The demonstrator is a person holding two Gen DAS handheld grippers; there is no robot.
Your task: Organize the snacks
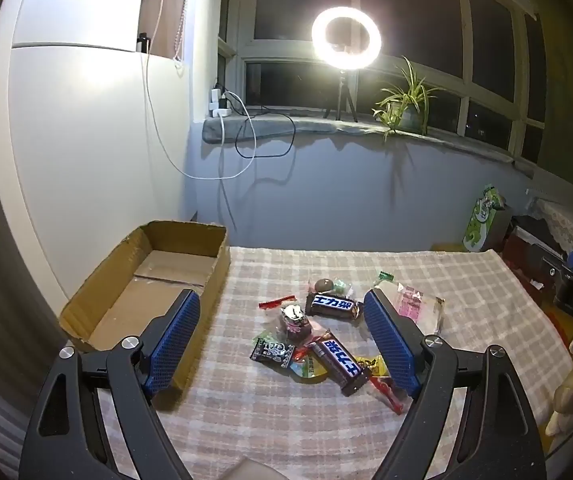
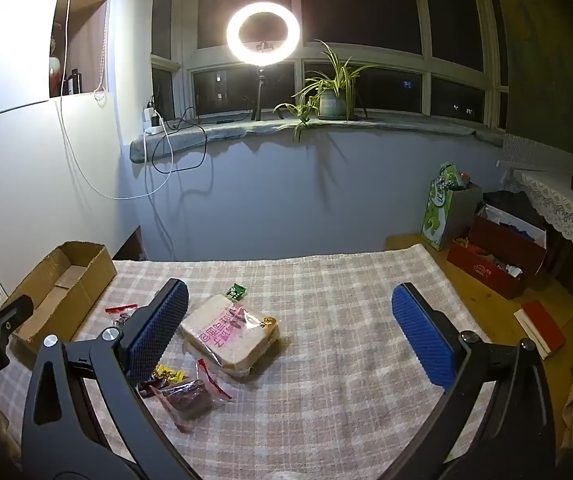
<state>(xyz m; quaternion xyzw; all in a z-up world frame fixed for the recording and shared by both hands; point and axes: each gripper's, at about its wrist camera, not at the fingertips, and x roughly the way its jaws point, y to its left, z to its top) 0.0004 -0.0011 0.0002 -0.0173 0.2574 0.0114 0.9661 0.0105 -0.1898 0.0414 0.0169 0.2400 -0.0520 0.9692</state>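
A heap of wrapped snacks lies on the checked cloth (image 1: 286, 420): two dark chocolate bars (image 1: 333, 305) (image 1: 338, 364), a small black packet (image 1: 272, 351), a clear pouch of dark fruit (image 1: 294, 322) and a wrapped bread slice (image 1: 418, 304). My left gripper (image 1: 282, 320) hangs open above the heap, holding nothing. In the right wrist view the bread slice (image 2: 230, 332) lies just right of the left finger, with a red-edged clear pouch (image 2: 190, 394) nearer. My right gripper (image 2: 290, 320) is open and holds nothing. An open cardboard box (image 1: 146, 284) (image 2: 58, 288) stands at the left.
A ring light (image 1: 345, 38) and a potted plant (image 1: 404, 108) stand on the window sill behind. Cables hang down the wall at the left. Boxes and a green bag (image 2: 442, 208) crowd the floor at the right, past the table's edge.
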